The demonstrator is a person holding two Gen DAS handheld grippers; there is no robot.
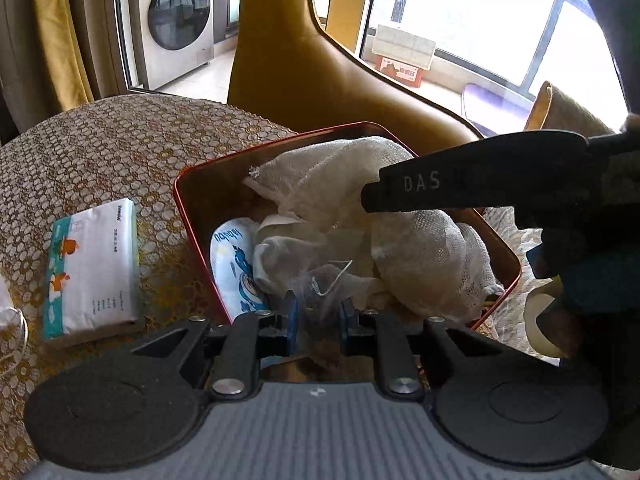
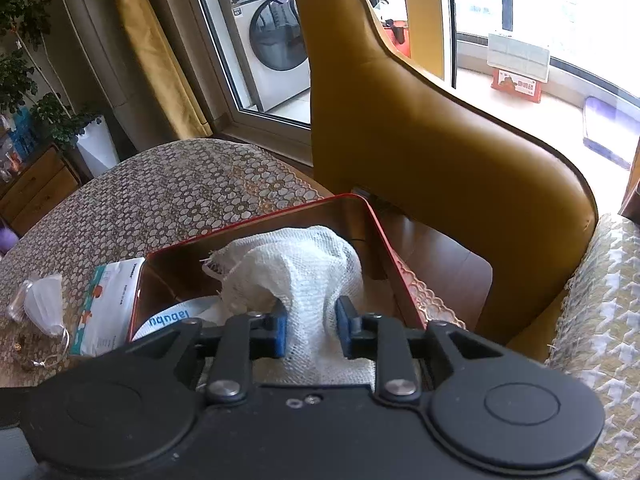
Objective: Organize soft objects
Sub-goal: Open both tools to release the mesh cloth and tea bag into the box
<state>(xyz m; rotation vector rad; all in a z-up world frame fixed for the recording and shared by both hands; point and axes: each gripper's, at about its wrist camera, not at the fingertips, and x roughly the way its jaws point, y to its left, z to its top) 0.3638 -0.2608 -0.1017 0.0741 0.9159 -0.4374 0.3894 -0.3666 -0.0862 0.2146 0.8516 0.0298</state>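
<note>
**Soft goods going into the red tin: light, limp, easy to snag**

Far left in the right wrist view: a bagged face mask (image 2: 42, 304) with loose ear loops lying on the patterned tablecloth (image 2: 160, 196). Feather-light by the look of it, slippery in its wrapper; best pinched across the folded body, not by the loops.

Just right of that, lower left in the left wrist view: a flat tissue pack (image 1: 94, 268) resting beside the red tin (image 1: 192, 208), not yet inside. Squashy but shape-keeping; a grip across a short edge looks safest, since the film likely slides.

Centre of both views: the tin, already crowded. Blue-and-white packet (image 1: 236, 268) standing against the left wall, a small clear mesh bag (image 1: 324, 284) with a drawstring at the near edge, white gauze cloth (image 1: 340, 176) heaped over the rest.

Left gripper (image 1: 318, 314): blue pads close together around the mesh bag, apparently clamped on it. Flimsy, almost weightless; likely to drape and catch on the gauze.

Right gripper (image 2: 310, 334): pads pressed into a bunched fold of the gauze, clamped on it above the tin. Open weave, limp, snag-prone; a thick gathered bunch holds better than a single layer.
</note>
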